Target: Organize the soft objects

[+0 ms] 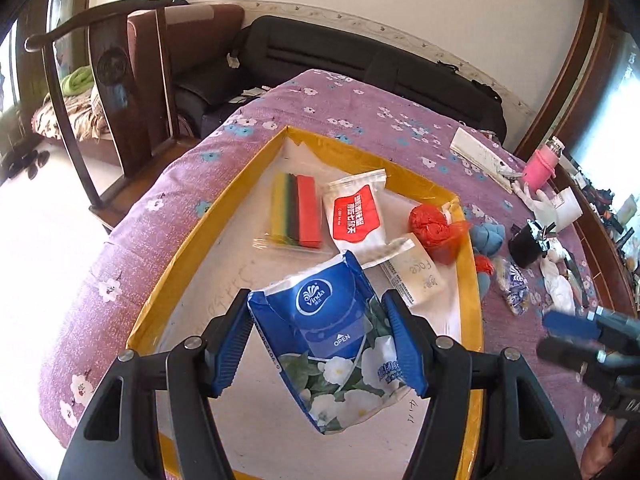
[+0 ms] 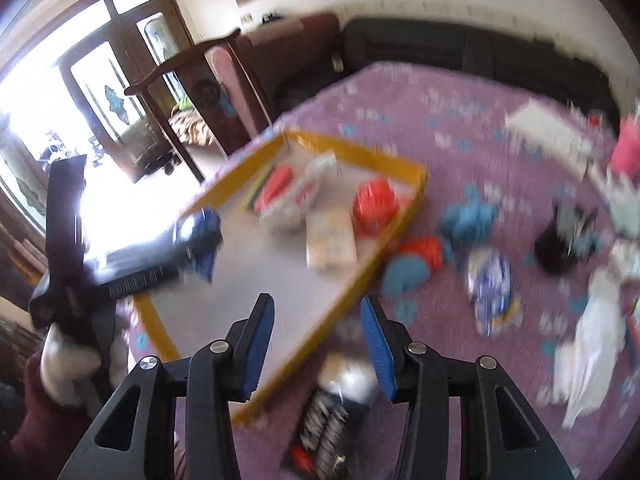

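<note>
- The left gripper (image 1: 326,344) has its jaws closed on a blue Vinda tissue pack (image 1: 336,344), held above the yellow-rimmed tray (image 1: 468,280).
- In the tray lie a striped sponge pack (image 1: 298,210), a red-labelled white pouch (image 1: 356,212) and a red bag (image 1: 434,228).
- The right gripper (image 2: 318,344) hangs with jaws wide and nothing between them, over the purple floral surface (image 2: 440,120); this view is blurred.

left wrist — looking down close over the yellow-rimmed tray (image 1: 468,280) | right wrist — facing it from farther back, blurred | both sharing tray (image 2: 360,276)
</note>
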The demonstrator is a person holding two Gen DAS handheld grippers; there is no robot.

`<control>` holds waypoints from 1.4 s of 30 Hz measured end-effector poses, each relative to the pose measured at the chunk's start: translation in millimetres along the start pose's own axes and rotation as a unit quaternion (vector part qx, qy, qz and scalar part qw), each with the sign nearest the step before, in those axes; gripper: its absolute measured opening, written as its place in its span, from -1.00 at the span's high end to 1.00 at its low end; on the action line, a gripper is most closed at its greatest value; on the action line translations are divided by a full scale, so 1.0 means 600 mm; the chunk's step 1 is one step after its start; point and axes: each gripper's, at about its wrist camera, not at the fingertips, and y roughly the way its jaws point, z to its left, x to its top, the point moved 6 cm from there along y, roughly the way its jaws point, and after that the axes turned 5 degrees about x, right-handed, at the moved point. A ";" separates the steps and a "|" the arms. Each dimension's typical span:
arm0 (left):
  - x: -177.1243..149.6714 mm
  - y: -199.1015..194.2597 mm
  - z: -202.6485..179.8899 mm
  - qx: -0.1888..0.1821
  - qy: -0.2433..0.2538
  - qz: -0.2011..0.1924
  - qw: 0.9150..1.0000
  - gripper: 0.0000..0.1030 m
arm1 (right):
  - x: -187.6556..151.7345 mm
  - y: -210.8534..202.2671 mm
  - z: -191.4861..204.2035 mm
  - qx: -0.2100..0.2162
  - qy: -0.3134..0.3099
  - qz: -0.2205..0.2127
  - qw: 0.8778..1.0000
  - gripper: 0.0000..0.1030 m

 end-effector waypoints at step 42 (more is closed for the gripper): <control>0.067 0.109 0.064 -0.001 -0.044 0.066 0.997 -0.28 | 0.058 0.170 0.133 0.036 -0.071 0.044 0.996 0.23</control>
